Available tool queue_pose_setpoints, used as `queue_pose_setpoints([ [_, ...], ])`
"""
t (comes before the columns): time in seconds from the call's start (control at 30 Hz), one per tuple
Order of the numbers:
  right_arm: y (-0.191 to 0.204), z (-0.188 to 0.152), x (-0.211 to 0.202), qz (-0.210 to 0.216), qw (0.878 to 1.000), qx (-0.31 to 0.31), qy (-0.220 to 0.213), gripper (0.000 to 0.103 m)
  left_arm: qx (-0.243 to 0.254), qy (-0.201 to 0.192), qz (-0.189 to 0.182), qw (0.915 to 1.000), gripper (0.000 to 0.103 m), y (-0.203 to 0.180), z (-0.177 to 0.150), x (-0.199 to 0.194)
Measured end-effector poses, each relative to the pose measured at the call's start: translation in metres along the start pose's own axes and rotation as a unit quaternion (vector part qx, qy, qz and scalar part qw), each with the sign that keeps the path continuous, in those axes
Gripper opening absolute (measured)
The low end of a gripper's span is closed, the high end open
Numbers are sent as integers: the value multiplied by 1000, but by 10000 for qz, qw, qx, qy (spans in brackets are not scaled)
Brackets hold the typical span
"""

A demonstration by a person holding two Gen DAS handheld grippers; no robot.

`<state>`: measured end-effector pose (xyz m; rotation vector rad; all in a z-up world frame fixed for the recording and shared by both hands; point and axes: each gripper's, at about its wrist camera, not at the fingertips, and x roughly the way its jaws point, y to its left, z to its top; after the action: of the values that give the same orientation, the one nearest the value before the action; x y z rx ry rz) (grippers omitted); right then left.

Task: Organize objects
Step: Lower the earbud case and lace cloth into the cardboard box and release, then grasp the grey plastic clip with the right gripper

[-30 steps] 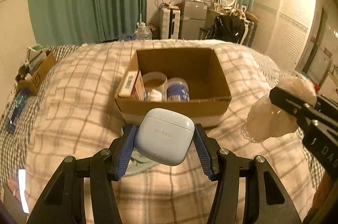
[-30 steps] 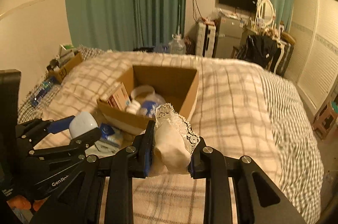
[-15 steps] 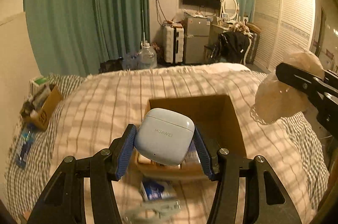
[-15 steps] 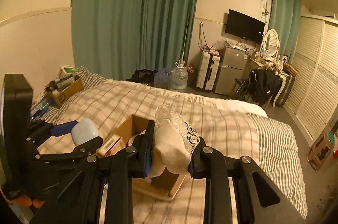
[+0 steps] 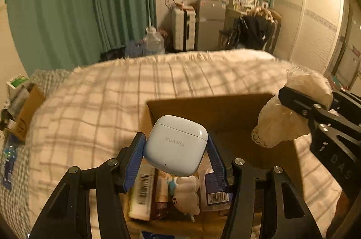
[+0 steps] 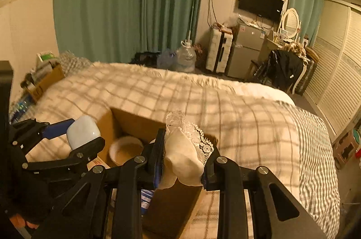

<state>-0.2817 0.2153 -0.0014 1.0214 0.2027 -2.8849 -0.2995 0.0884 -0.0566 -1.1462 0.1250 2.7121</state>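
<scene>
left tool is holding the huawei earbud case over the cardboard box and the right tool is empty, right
Not quite. The left tool does hold the Huawei earbud case over the cardboard box, but the right tool is not empty: the right wrist view shows it shut on a cream lace-trimmed sock.

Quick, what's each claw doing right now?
Left gripper: closed on the earbud case.
Right gripper: closed on the lace-trimmed sock.

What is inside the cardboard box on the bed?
The cardboard box holds barcoded packages, a small white plush toy and a round white container. The grippers hide the rest.
</scene>
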Motion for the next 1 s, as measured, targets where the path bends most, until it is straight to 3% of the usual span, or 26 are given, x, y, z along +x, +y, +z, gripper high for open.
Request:
queue_pose_setpoints([
  [0.17,-8,-4,17,106,9999,92,61,25,27,129,0,9999,56,-8,-2,24],
  [0.2,-10,-5,17,129,9998,129,57,28,1,136,-8,9999,57,-8,-2,25],
  [0.23,-11,-5,17,156,9997,160,67,33,-32,147,-17,9999,58,-7,-2,26],
  [0.3,-14,-8,13,159,9997,197,34,59,-90,151,-51,9998,60,-6,-4,23],
  [0.33,-15,-8,8,121,9997,232,-26,64,-96,113,-29,9999,64,-7,-4,19],
  [0.37,-16,-8,4,105,9996,255,-79,68,-93,56,16,9999,73,-5,-2,14],
  [0.4,-16,-6,-1,96,9995,279,-129,69,-92,-34,93,9999,81,-4,-2,6],
  [0.57,-17,-3,-39,44,9987,373,-339,81,-53,-284,262,9992,87,11,-2,-39],
  [0.67,-12,-8,-74,-104,9984,281,-485,92,-10,-487,409,9980,103,19,-11,-74],
  [0.77,-5,-27,-106,-135,9974,245,-661,102,0,-613,447,9971,103,28,-31,-106],
  [1.0,30,-76,-138,79,9987,55,-508,102,-316,-342,719,9963,103,50,-94,-139],
])
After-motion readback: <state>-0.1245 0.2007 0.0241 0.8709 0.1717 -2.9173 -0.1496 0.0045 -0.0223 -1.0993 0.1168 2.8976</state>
